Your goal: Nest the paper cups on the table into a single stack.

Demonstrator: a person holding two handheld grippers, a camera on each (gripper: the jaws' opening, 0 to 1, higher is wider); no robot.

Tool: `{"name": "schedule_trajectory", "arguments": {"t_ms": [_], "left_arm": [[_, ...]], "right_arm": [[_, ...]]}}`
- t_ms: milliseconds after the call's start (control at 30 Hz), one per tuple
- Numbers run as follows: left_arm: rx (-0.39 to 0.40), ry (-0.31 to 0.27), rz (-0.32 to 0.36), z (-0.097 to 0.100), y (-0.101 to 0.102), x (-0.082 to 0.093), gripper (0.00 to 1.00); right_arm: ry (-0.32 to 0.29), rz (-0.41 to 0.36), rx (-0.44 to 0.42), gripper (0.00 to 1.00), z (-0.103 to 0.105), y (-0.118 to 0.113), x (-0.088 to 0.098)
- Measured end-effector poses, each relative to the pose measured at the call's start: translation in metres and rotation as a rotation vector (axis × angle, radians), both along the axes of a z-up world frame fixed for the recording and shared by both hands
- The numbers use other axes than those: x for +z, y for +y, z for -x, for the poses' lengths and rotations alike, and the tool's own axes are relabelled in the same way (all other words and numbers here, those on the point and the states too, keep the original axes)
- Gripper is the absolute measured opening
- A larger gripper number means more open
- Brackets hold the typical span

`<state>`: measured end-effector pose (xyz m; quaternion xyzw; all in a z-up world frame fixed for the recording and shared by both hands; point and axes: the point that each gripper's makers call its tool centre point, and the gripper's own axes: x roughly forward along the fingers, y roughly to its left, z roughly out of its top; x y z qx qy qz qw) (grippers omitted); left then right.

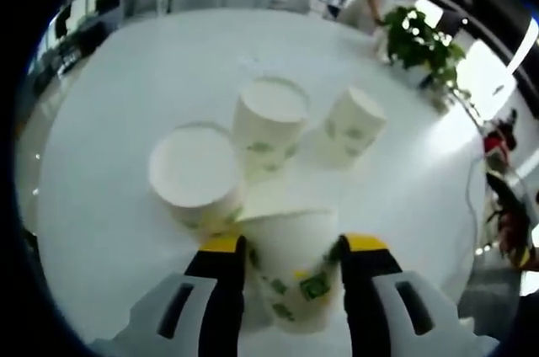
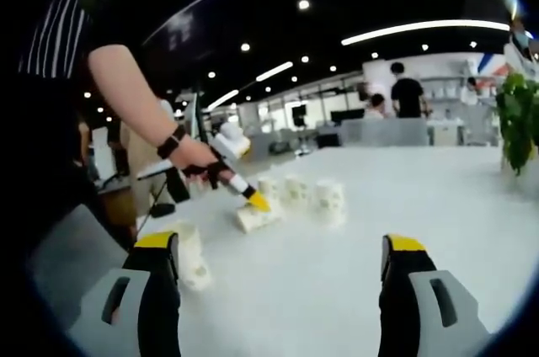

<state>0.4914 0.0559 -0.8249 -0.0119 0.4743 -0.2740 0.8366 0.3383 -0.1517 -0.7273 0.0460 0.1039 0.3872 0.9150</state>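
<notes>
In the left gripper view, my left hand-held gripper (image 1: 290,260) is clenched on a paper cup (image 1: 295,269) at lower centre, yellow-tipped jaws on either side of its wall. The cup lies tilted, its open mouth pointing up-frame toward the others, so its long axis runs roughly along the jaws. Just beyond it, left of centre, stands a wide-mouthed cup (image 1: 195,173), its rim near touching the held one. At centre is a second cup (image 1: 268,125), and to its right a third cup (image 1: 352,125), slightly apart. The white surface (image 1: 126,87) lies open all round this cluster; its edges are well away.

In the right gripper view, my right hand-held gripper (image 2: 278,269) is released, jaws spread wide with nothing between them. A lone cup (image 2: 192,258) sits just beside its left jaw. The left gripper works at centre-left, far off.

I judge the left side nearer for nesting.
</notes>
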Motion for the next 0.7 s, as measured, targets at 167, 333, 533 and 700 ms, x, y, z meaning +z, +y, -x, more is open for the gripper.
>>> {"name": "schedule_trajectory", "arguments": {"t_ms": [167,333,533,700], "left_arm": [[0.012,0.022,0.011,0.002,0.0,0.001,0.42],[0.012,0.022,0.013,0.003,0.002,0.003,0.41],[0.015,0.016,0.028,0.006,0.001,0.01,0.41],[0.017,0.011,0.032,0.01,0.003,0.014,0.4]], "right_arm": [[0.0,0.003,0.0,0.98,0.0,0.0,-0.001],[0.0,0.005,0.003,0.98,0.0,0.001,-0.002],[0.0,0.011,0.003,0.98,0.0,0.001,-0.002],[-0.004,0.015,0.003,0.98,0.001,0.002,-0.001]]}}
